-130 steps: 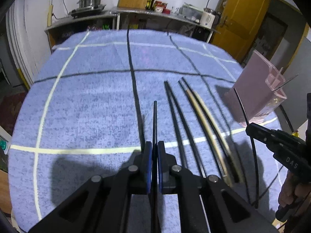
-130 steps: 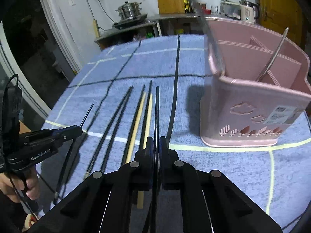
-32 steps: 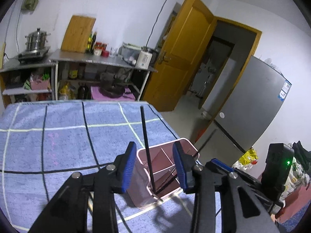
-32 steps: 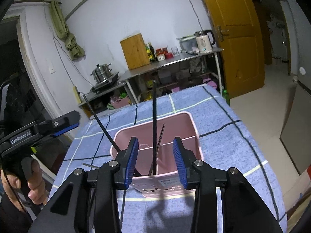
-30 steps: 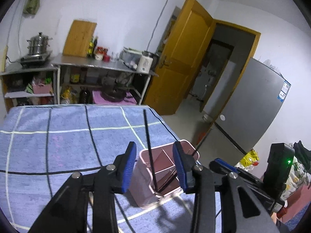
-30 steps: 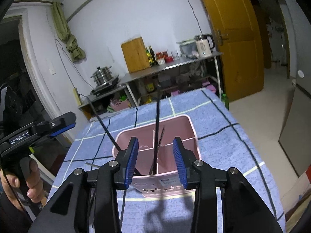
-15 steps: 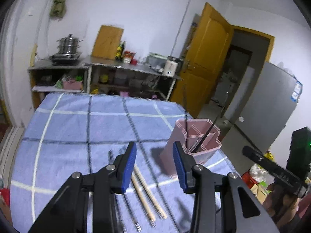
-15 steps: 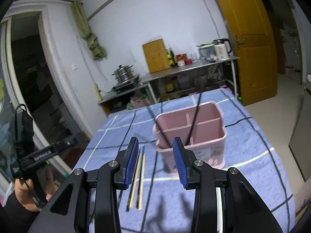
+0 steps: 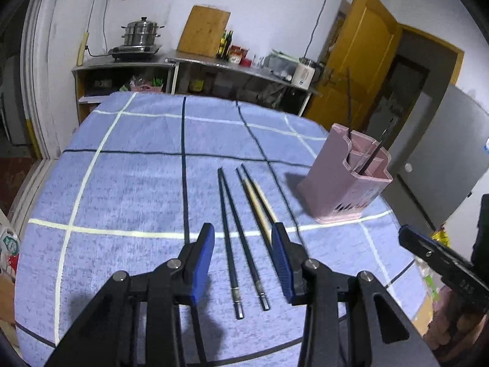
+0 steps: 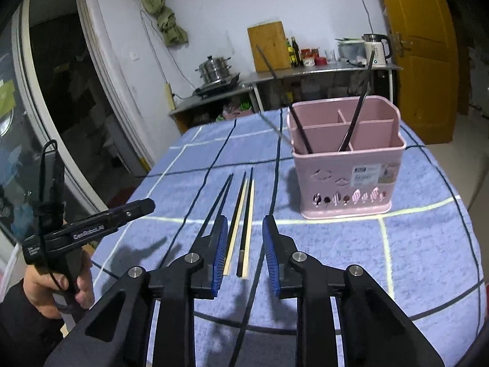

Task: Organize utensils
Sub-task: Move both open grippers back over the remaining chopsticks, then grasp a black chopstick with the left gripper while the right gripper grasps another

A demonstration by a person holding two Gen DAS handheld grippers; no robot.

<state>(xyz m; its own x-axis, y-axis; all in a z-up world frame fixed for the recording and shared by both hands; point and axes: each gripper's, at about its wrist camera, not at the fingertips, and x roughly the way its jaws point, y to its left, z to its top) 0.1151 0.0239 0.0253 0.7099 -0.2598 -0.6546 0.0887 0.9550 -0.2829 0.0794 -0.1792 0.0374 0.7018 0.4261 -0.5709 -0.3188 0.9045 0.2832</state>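
Left gripper (image 9: 243, 258): blue-padded fingers spread wide, grasping nothing; it hangs above the near ends of the black chopsticks. In the right wrist view the same tool appears at 9 o'clock, held in the person's left hand (image 10: 65, 284)

Right gripper (image 10: 244, 255): fingers likewise released and empty, poised over the near ends of the pale chopsticks. Its black body shows at 4 o'clock in the left wrist view

Black chopsticks with metal caps (image 9: 241, 238): one pair, flat on the cloth at the centre of the left wrist view, tips converging toward 12 o'clock, capped ends nearest the camera

Pale wooden chopsticks (image 9: 258, 208): just beside the black pair on the 3 o'clock side, mixed with further dark sticks; the exact number cannot be told

Pink utensil holder (image 10: 345, 180): upright, plastic, divided into compartments, cut-out patterns and a label on its front wall. It stands on the cloth at 1 o'clock of the right wrist view, near the loose chopsticks but apart from them

Holder contents: two dark chopsticks (image 10: 356, 119) leaning outward to opposite sides, plus a thin metal utensil; which compartment each occupies is unclear

Tablecloth (image 9: 122, 183): blue, checked with white and black lines

Background at 12 o'clock: steel steamer pot (image 9: 140, 34), wooden cutting board (image 9: 204, 32), kettle (image 10: 376, 49), yellow door (image 10: 418, 52)
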